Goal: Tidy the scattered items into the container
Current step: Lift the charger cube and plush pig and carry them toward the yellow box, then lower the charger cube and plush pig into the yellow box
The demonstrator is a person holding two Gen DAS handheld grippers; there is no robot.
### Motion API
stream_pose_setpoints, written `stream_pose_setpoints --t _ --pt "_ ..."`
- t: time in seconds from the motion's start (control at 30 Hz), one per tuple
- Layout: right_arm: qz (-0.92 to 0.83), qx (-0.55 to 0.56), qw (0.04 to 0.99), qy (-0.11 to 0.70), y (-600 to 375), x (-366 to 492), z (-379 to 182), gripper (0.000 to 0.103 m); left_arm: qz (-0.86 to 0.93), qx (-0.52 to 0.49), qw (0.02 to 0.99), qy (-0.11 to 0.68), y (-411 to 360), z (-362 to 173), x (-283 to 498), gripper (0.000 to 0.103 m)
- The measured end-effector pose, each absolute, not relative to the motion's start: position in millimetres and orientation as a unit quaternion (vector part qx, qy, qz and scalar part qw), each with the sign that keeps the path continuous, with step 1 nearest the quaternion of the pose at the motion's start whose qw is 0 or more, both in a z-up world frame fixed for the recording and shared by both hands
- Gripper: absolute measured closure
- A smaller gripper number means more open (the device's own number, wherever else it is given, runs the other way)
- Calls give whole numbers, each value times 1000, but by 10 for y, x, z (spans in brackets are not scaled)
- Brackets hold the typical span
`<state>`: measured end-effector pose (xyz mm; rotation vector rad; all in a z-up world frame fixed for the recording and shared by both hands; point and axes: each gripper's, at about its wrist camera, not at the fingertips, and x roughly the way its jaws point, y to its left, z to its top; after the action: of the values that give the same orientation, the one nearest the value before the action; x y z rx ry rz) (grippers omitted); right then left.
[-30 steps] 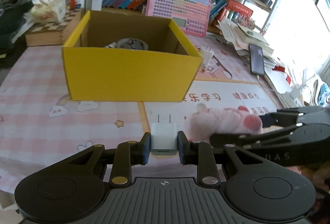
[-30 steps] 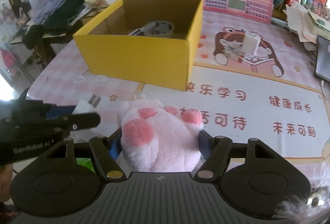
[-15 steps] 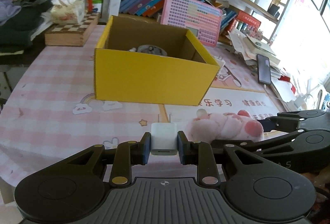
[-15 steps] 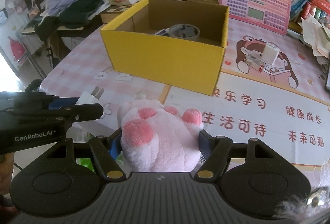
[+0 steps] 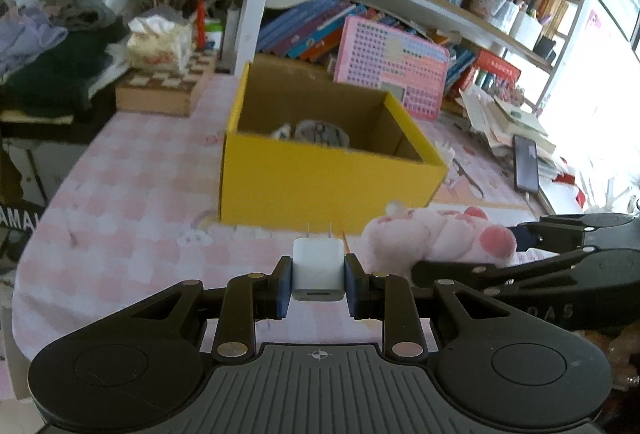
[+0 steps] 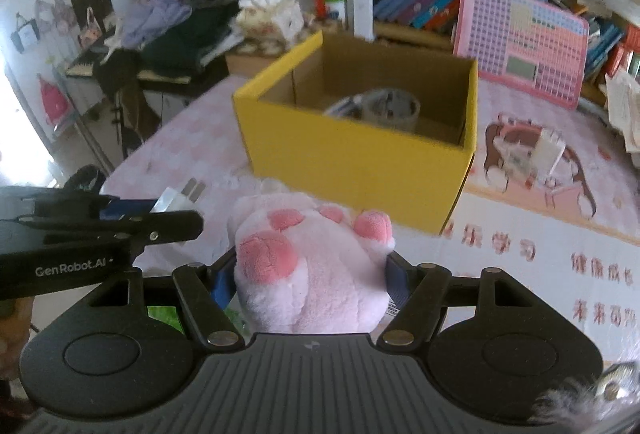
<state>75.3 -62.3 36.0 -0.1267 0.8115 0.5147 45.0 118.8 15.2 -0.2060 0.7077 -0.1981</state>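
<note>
**Both loads in the air, short of the box**

The open yellow cardboard box point(image 5: 332, 174) stands on the pink checked surface point(image 5: 120, 218), ahead of and below both sets of jaws, its near wall facing them. Inside, at the bottom, lie a grey roll of tape point(image 6: 390, 108) and a smaller item I cannot make out. The step in hand looks like the carry: two items are gripped and neither is over the opening yet.

The right gripper point(image 6: 312, 274) has its jaws standing fairly wide, pressed into the sides of a pink plush paw toy point(image 6: 308, 266). The paw fills the gap between them. Its pads face up toward the camera and its toes point forward at the box, so its long axis runs along the jaws.

The left gripper point(image 5: 318, 274) has its jaws closed narrow on a small white cube-shaped plug charger point(image 5: 318, 266). Its two metal prongs point forward toward the box, and its socket end faces back toward the camera.

The next move, as I judge it, calls for bringing each load forward above the near rim, then letting go over a free part of the floor. The bulky paw needs the roomier spot beside the tape.
</note>
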Motion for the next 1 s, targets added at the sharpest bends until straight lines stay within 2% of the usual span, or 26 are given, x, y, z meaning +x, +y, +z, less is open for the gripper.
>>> stream_pose_setpoints --t 0.47,0.77,1.0 --pt "243 -47 919 307 -775 1672 896 34 -96 -74 947 298 1036 450 1185 78" --pt "254 -100 906 323 -720 2341 717 34 -79 -63 946 308 1001 371 1890 78" --pt "263 -132 881 371 -570 2760 345 34 -76 -81 925 363 1009 58 2388 78"
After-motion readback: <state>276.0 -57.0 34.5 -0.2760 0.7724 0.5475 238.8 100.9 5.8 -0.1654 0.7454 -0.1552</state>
